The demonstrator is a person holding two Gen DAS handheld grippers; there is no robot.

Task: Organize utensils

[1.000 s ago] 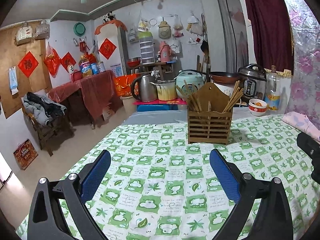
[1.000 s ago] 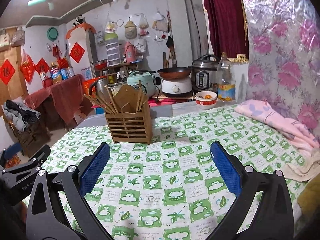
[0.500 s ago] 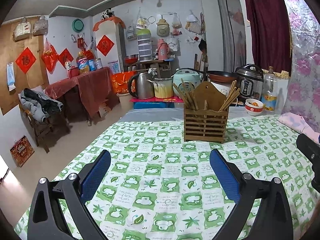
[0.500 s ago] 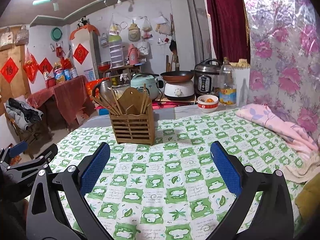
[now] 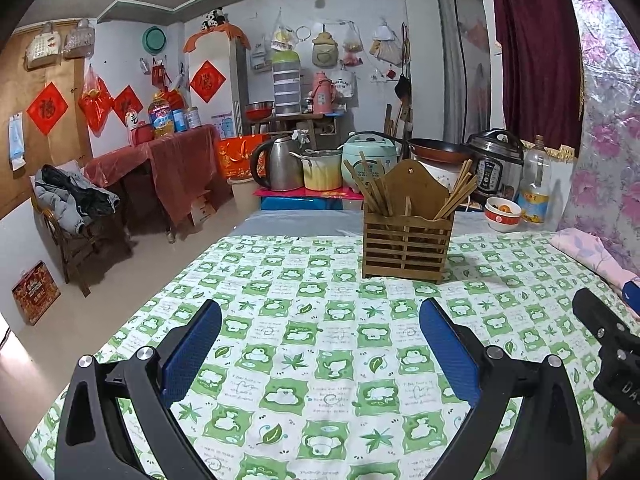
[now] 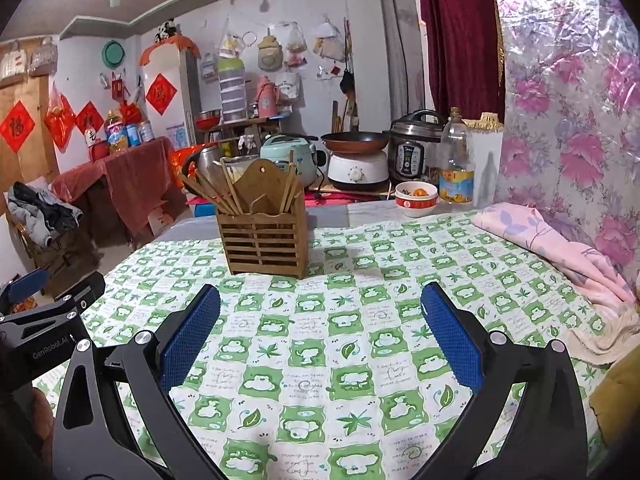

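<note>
I see both hand-held grippers, left and right, spread apart (empty); the chopstick holder stands ahead on the bench.

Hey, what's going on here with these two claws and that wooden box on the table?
A person holds a claw in each hand over a green-checked tablecloth. The left claw and right claw are both open and empty, pointed at a slatted wooden holder standing upright on the cloth. Chopsticks already lean in its compartments. Nothing is gripped, and no loose utensils show on the cloth.
</note>
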